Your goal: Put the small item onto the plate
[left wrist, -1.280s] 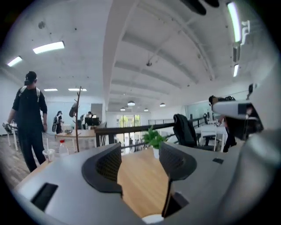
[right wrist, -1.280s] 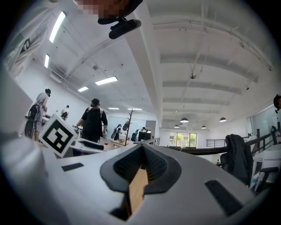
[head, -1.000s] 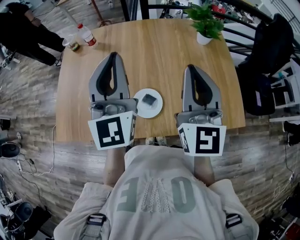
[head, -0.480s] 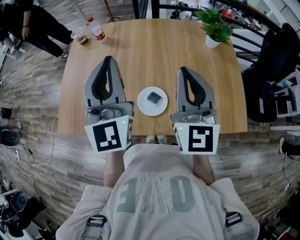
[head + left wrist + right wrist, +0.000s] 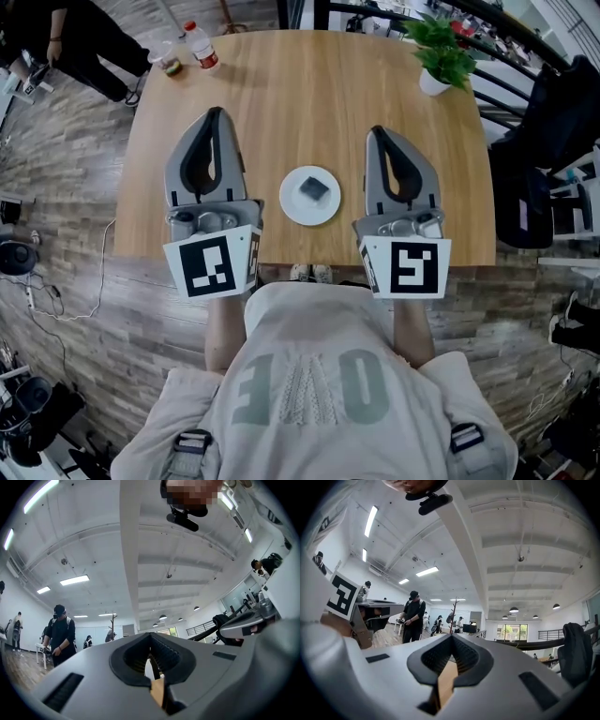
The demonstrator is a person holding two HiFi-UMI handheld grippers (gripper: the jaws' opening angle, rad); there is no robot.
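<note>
A small dark grey item (image 5: 315, 188) lies on the white round plate (image 5: 292, 208) near the front edge of the wooden table (image 5: 300, 94). My left gripper (image 5: 215, 112) rests to the left of the plate, pointing away from me, its jaws shut with nothing in them. To the right of the plate, my right gripper (image 5: 377, 130) lies the same way, shut and empty. Neither gripper touches the plate. In the left gripper view the left gripper (image 5: 150, 635) tilts upward at the ceiling. The right gripper (image 5: 451, 636) does the same in its own view, its jaws together.
A potted plant (image 5: 439, 58) stands at the table's far right corner. A bottle (image 5: 200, 46) and a small jar (image 5: 170, 66) stand at the far left corner. A person (image 5: 75, 37) stands beyond the left corner, and a dark chair (image 5: 548, 112) is at the right.
The head view has shifted slightly. Both grippers stay shut on either side of the plate, and the item still lies on it.
</note>
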